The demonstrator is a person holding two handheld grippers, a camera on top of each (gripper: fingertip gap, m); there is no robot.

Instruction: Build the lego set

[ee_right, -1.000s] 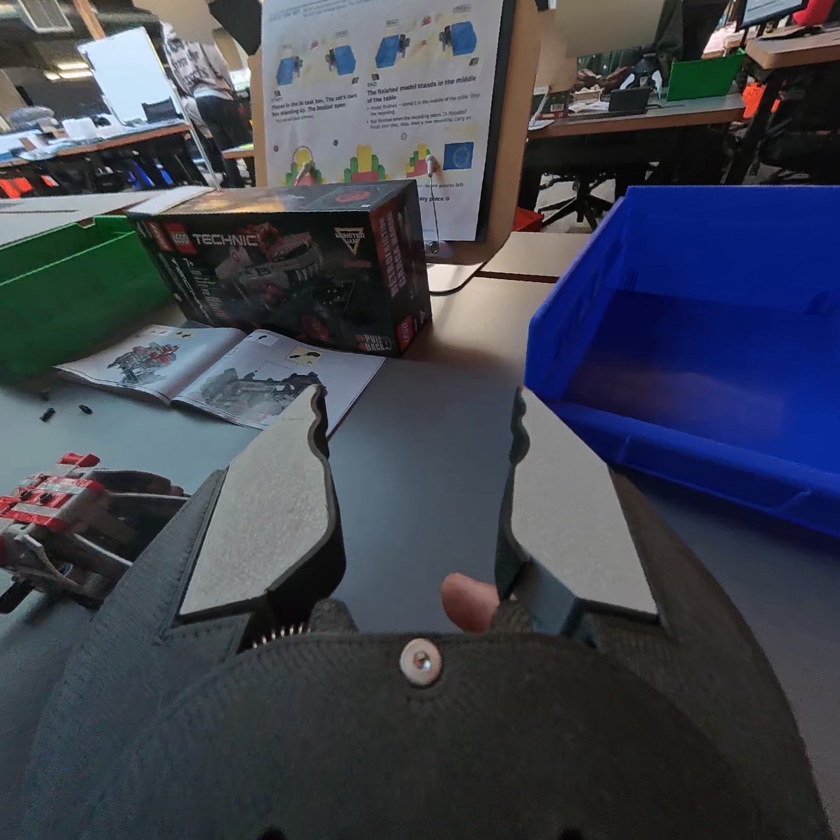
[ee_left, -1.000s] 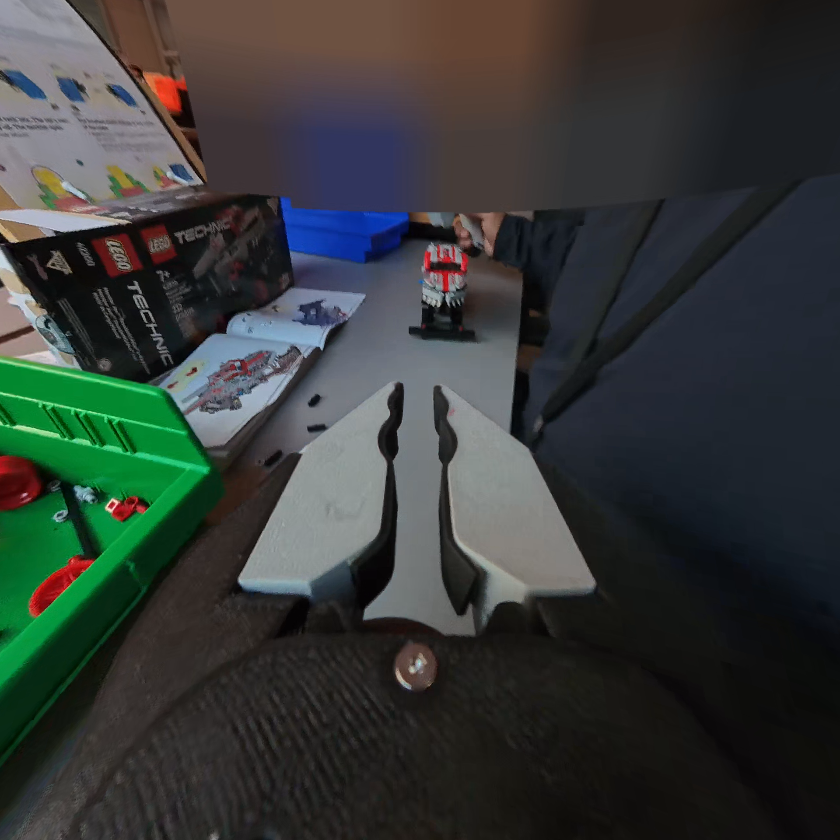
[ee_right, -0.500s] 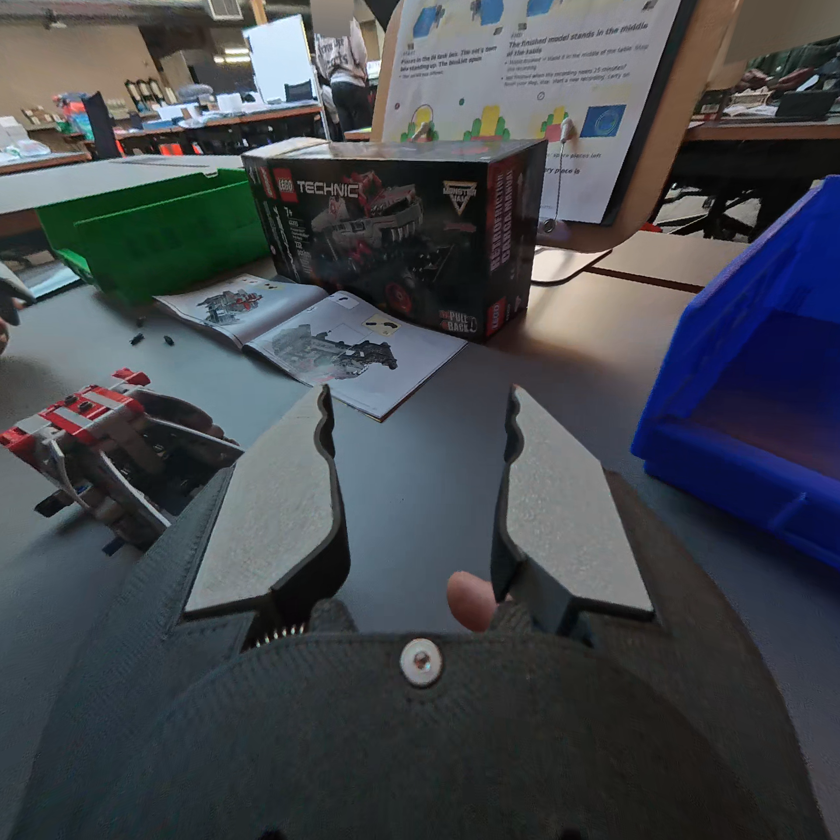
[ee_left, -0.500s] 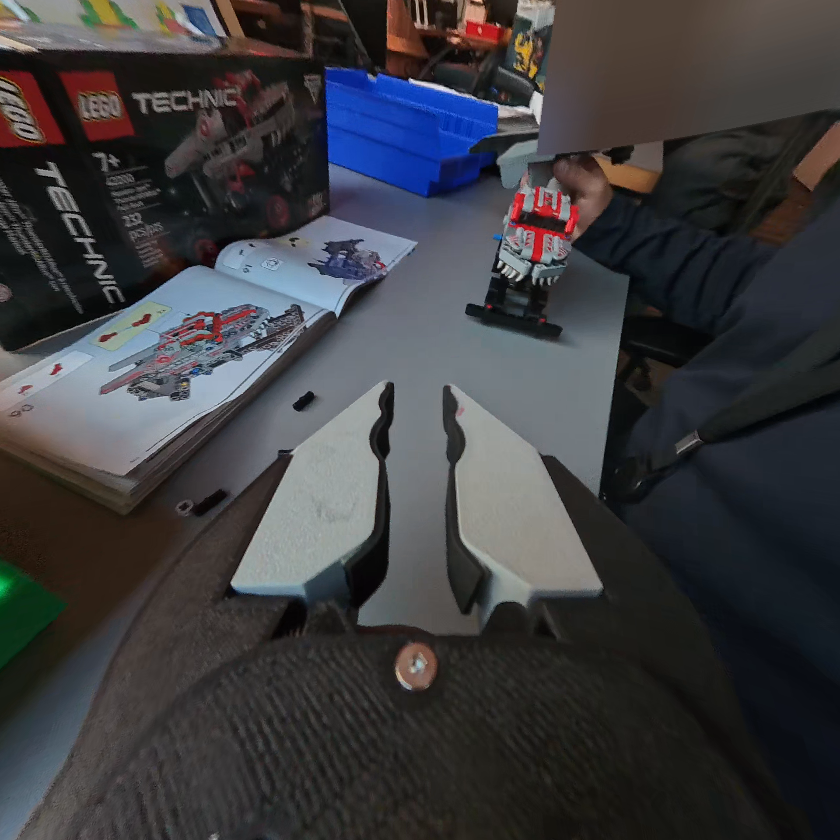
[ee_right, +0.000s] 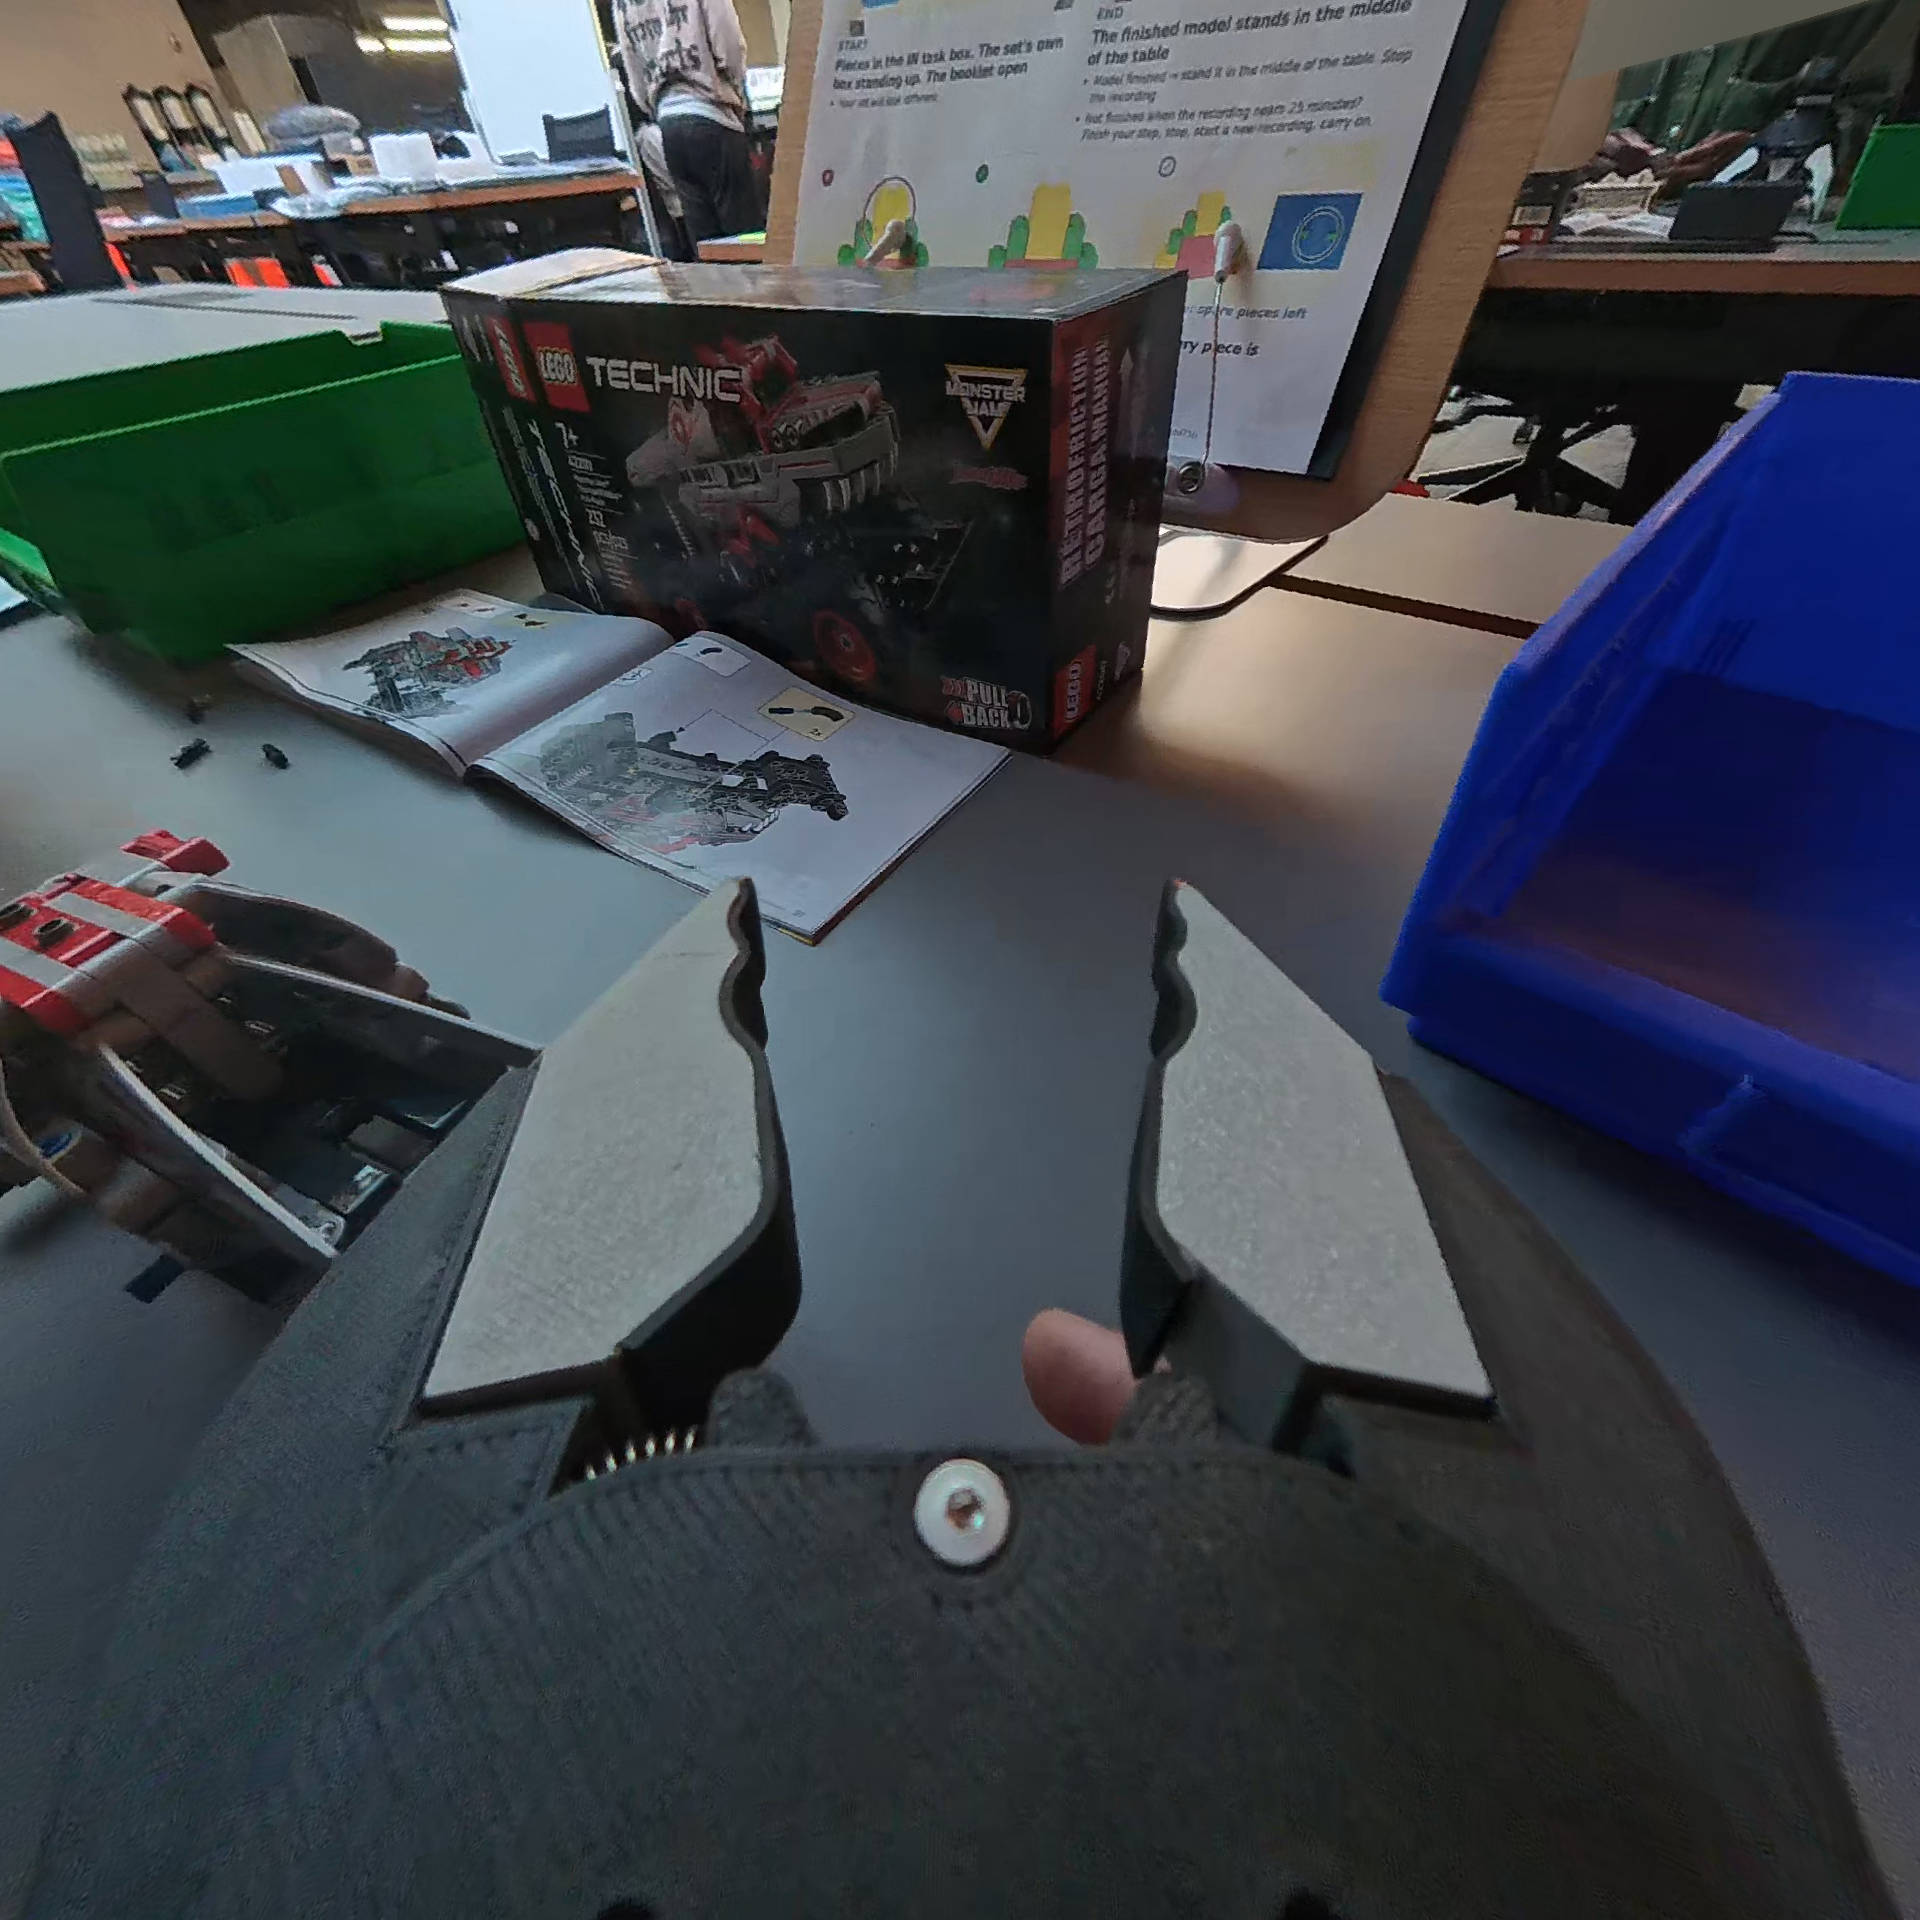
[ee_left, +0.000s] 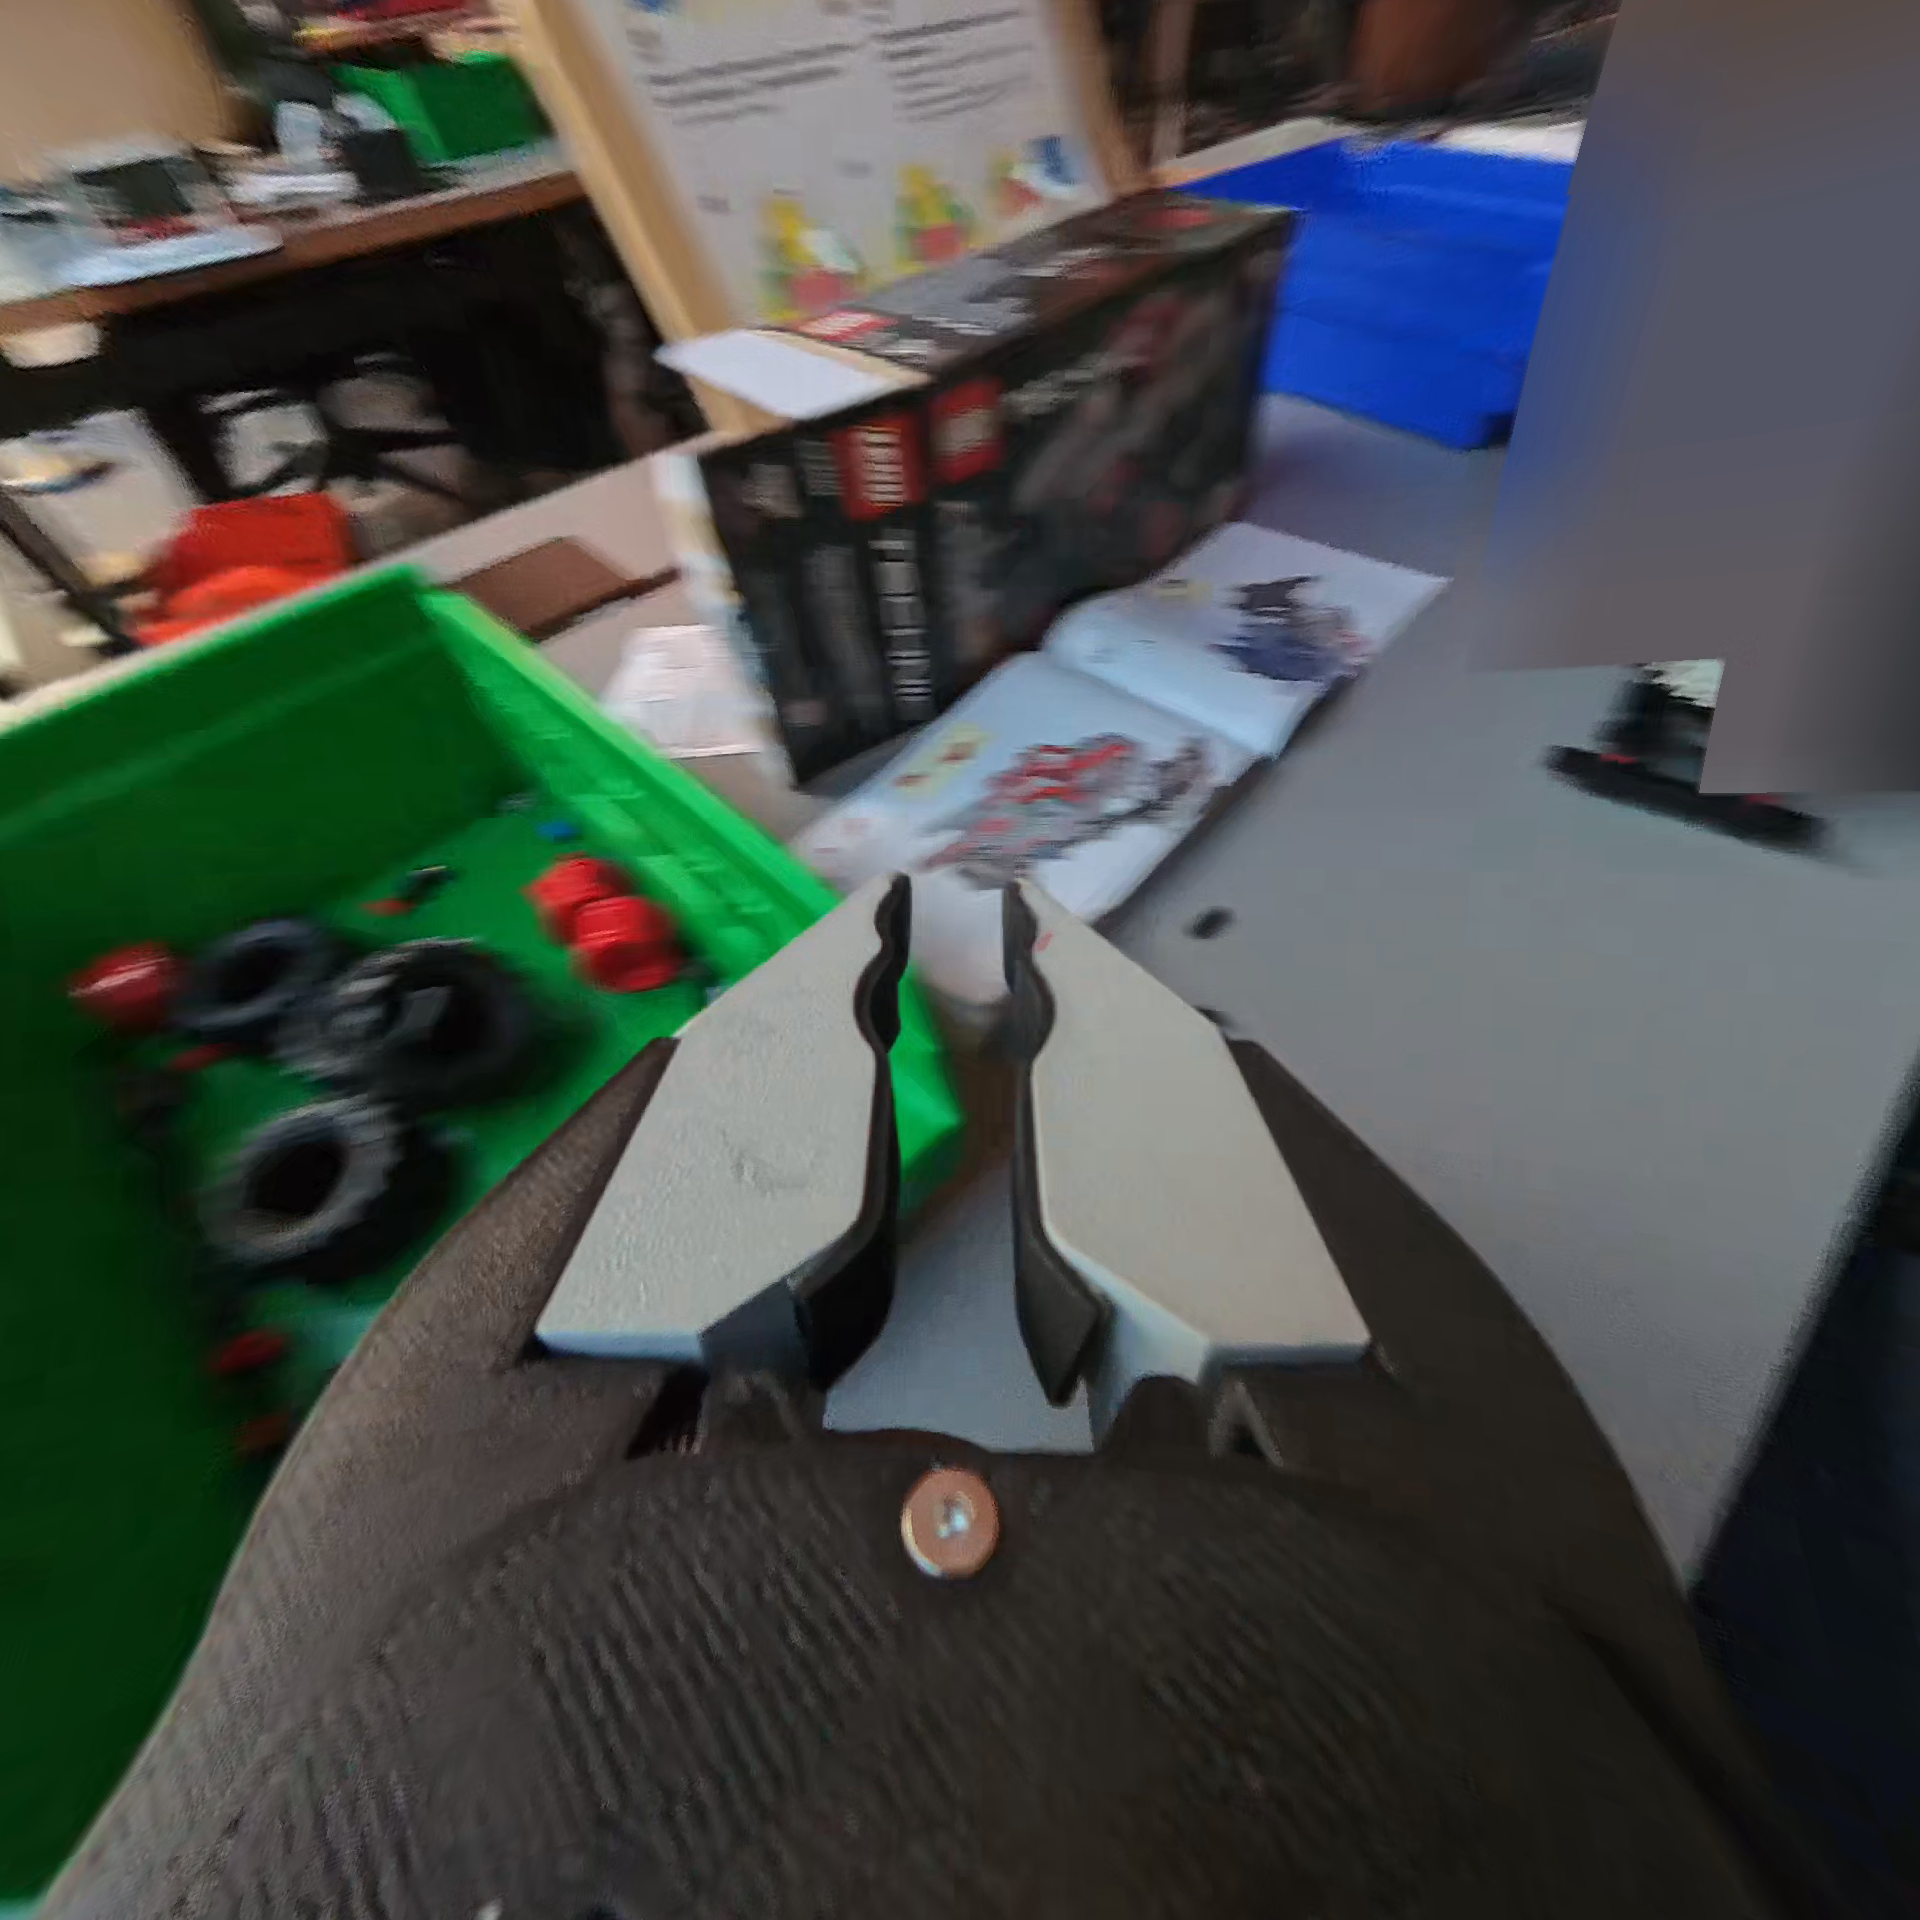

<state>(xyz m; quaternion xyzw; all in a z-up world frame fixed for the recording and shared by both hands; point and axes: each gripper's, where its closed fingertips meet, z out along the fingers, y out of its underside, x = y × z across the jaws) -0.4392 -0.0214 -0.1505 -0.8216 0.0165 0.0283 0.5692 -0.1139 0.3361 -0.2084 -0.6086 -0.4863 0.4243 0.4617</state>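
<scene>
Over the green bin's (ee_left: pixel 582 717) near corner, the left gripper (ee_left: pixel 956 914), fingers narrowly parted and empty, risks clipping the rim reaching for the tyres (ee_left: pixel 312 1174), while the right gripper (ee_right: pixel 956 914) gapes empty.

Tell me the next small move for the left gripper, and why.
Probably ease the left gripper left and down into the green bin toward a black tyre. Its jaws are narrowly parted and empty, the view is blurred, and the tyres and red hubs lie loose there, while the part-built model sits by the open right gripper.
</scene>
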